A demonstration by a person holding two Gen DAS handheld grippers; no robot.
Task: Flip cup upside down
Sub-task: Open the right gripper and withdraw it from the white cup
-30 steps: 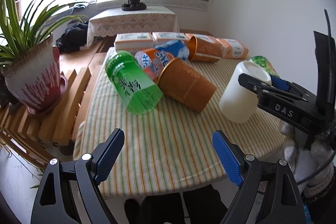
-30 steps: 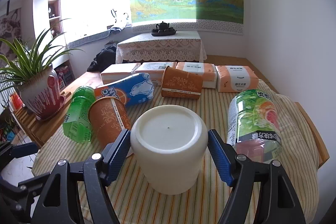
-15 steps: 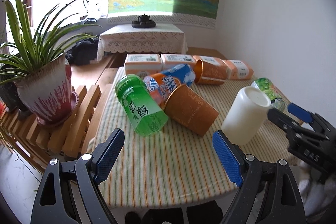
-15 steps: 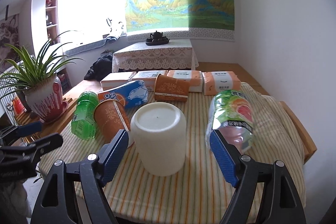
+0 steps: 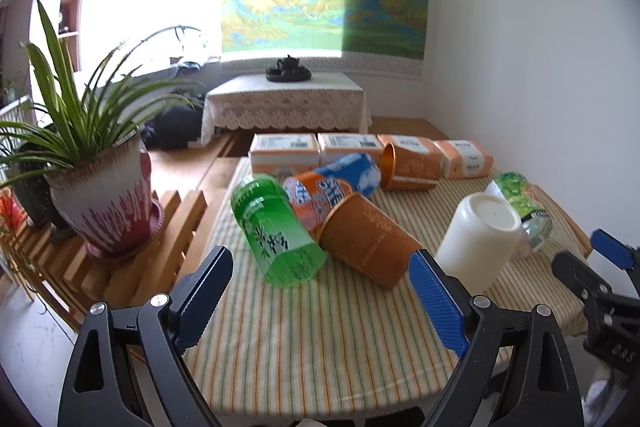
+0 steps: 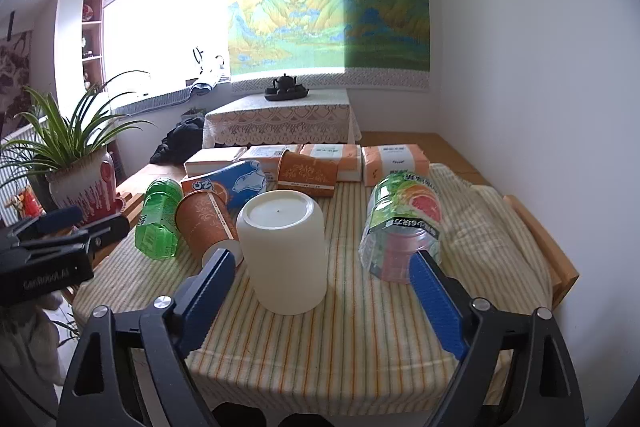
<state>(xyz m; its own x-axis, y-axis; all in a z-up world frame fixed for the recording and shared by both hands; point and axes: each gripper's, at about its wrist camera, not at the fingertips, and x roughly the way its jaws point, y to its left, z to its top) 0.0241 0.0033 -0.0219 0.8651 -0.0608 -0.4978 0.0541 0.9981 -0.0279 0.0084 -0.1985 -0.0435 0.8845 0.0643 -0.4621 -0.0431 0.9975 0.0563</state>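
Observation:
A cream cup (image 6: 282, 251) stands upside down, base up, on the striped tablecloth (image 6: 340, 339); it also shows in the left wrist view (image 5: 478, 241) at the right. My right gripper (image 6: 320, 299) is open and empty, pulled back just in front of the cup, not touching it. My left gripper (image 5: 320, 299) is open and empty over the table's front left, facing the lying cups. The right gripper's tips show in the left wrist view (image 5: 592, 259).
An orange paper cup (image 5: 368, 243), a green bottle (image 5: 276, 231) and an orange-blue cup (image 5: 332, 183) lie on their sides at the left. A green-pink bottle (image 6: 404, 223) lies right of the cream cup. Tissue packs (image 6: 392, 163) line the back. A potted plant (image 5: 100, 195) stands left.
My right gripper has let go of the cream cup and drawn back from it. My left gripper has also backed away and lifted its view. The cup stays standing upside down.

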